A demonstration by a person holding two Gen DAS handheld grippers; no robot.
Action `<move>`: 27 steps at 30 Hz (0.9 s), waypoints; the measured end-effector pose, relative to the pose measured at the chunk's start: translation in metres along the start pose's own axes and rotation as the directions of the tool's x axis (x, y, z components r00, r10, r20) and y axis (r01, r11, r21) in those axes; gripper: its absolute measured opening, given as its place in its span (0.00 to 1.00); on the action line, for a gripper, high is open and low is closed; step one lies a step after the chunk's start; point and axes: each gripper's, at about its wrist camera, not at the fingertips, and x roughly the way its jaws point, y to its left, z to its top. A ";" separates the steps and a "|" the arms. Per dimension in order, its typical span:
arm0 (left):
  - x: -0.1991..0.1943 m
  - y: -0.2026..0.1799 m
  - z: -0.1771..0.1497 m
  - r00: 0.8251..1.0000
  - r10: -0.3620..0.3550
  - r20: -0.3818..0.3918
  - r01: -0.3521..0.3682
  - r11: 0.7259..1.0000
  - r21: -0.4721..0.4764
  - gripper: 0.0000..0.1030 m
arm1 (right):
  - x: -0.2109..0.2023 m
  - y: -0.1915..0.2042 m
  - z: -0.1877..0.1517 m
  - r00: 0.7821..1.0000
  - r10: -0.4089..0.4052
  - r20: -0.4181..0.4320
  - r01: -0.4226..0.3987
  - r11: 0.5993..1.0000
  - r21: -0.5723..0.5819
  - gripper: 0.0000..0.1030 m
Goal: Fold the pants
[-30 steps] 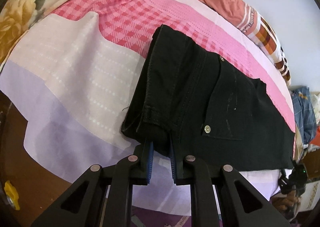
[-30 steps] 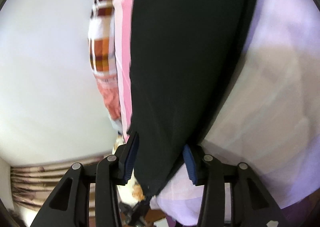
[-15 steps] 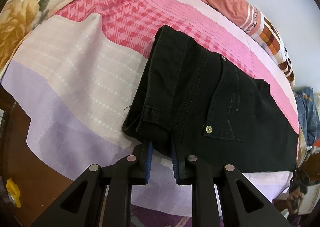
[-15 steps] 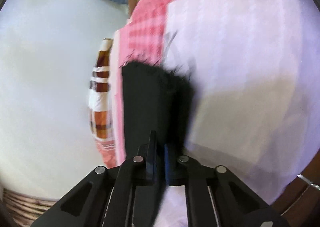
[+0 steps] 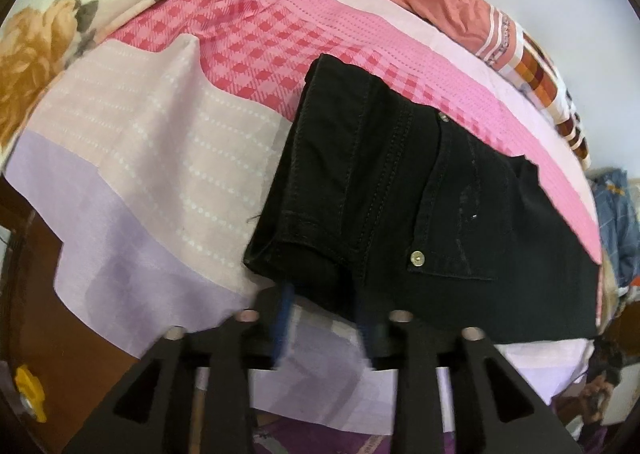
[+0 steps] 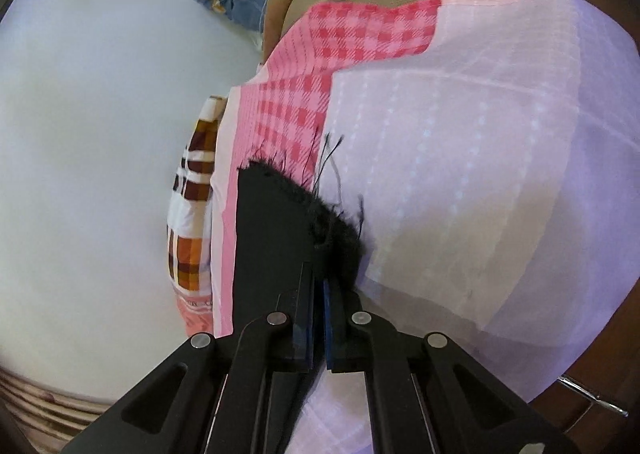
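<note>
Lying folded on the pink-and-lilac bedsheet [image 5: 152, 158], the black pants [image 5: 400, 194] reach to the sheet's near edge, waistband corner toward your left gripper [image 5: 326, 326]. Its jaws have just been opening and now stand spread, the waistband corner between the blue pads [image 5: 282, 318] but no longer pinched. Your right gripper [image 6: 318, 318] has its jaws pressed together on the frayed hem end of the pants [image 6: 288, 222], which lies along the sheet's far edge, beside a plaid pillow [image 6: 192, 214].
</note>
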 end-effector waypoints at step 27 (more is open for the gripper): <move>-0.016 -0.022 0.001 0.979 0.101 0.175 -0.121 0.987 0.105 0.71 | 0.284 0.301 -0.334 0.680 -0.350 -0.645 -0.583 0.276 -0.764 0.35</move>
